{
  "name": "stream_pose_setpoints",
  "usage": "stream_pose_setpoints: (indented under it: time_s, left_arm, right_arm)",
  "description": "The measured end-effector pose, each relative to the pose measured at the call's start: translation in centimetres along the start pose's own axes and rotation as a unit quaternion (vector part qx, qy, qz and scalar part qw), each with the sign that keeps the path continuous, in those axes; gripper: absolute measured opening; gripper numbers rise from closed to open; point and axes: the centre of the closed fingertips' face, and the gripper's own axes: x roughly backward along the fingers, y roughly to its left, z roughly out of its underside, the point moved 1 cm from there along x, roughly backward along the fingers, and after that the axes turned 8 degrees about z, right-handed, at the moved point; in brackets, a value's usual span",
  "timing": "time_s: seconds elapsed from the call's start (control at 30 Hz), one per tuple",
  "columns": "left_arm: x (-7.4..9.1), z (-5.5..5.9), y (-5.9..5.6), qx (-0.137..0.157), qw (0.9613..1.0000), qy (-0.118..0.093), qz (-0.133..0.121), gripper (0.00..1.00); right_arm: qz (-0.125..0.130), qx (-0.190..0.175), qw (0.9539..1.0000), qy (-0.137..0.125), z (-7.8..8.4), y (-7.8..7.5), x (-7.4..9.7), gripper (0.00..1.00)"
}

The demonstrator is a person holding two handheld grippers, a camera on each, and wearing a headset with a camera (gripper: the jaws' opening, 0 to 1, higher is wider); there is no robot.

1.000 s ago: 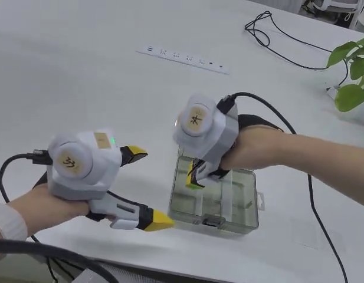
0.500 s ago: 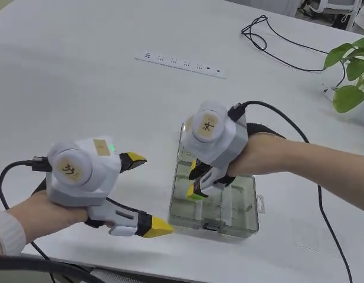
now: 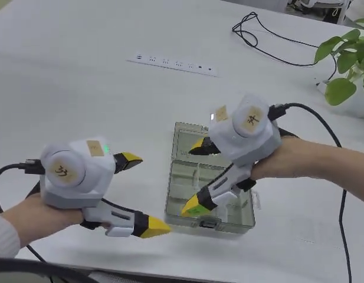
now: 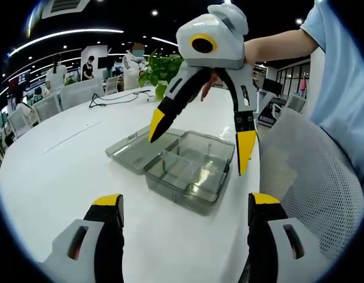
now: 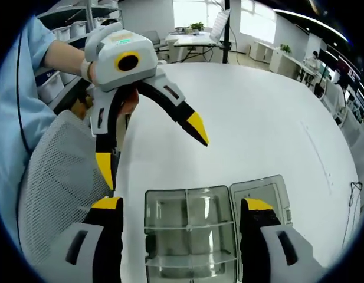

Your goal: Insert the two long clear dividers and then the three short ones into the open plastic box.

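Smoky clear box (image 3: 180, 217) (white table (image 3: 81, 71))

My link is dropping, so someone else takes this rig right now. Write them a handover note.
Clear grey-green rectangular plastic box: lid lying open flat behind it.
Left hand-held gripper: open, empty, left of the box.
Right hand-held gripper: open, empty, poised above the box.
Clear plastic dividers: seated as a grid inside; count unclear.
Done: dividers in, apparently.
Left: check all five are seated.
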Motion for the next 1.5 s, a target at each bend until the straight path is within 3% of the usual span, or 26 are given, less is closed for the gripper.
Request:
stream_pose_setpoints:
  time_s: [0.1,0.17,0.33,0.53,0.8,1.07,1.5]
  left_arm:
    - [0.0,-0.3,-0.1,0.001,1.0000,-0.004,0.000,0.89]
    - [0.0,-0.5,-0.1,0.000,1.0000,-0.005,0.000,0.89]
    - [0.0,-0.8,-0.1,-0.002,1.0000,-0.005,0.001,0.89]
    - [0.0,-1.0,-0.1,-0.002,1.0000,-0.008,-0.003,0.89]
    - [-0.2,-1.4,-0.2,0.000,0.9999,-0.009,-0.004,0.88]
    - [-0.2,-2.0,0.0,0.000,0.9999,-0.012,-0.009,0.88]
    - [-0.1,-1.8,0.1,0.004,1.0000,-0.001,-0.009,0.87]
  right_arm:
    - [0.013,-0.017,0.9994,-0.027,-0.2,-0.2,0.4,1.00]
    - [0.016,-0.025,0.9986,-0.044,-0.4,-0.4,0.7,1.00]
    - [0.034,-0.043,0.9974,-0.046,0.5,-1.1,1.8,1.00]
    - [0.051,-0.074,0.9941,-0.061,2.2,-1.7,3.7,1.00]
    - [0.073,-0.099,0.9908,-0.056,5.4,-1.8,5.8,1.00]
    - [0.104,-0.126,0.9861,-0.028,10.2,-2.2,8.5,1.00]
    - [0.105,-0.138,0.9840,0.040,17.1,-1.4,10.8,0.99]
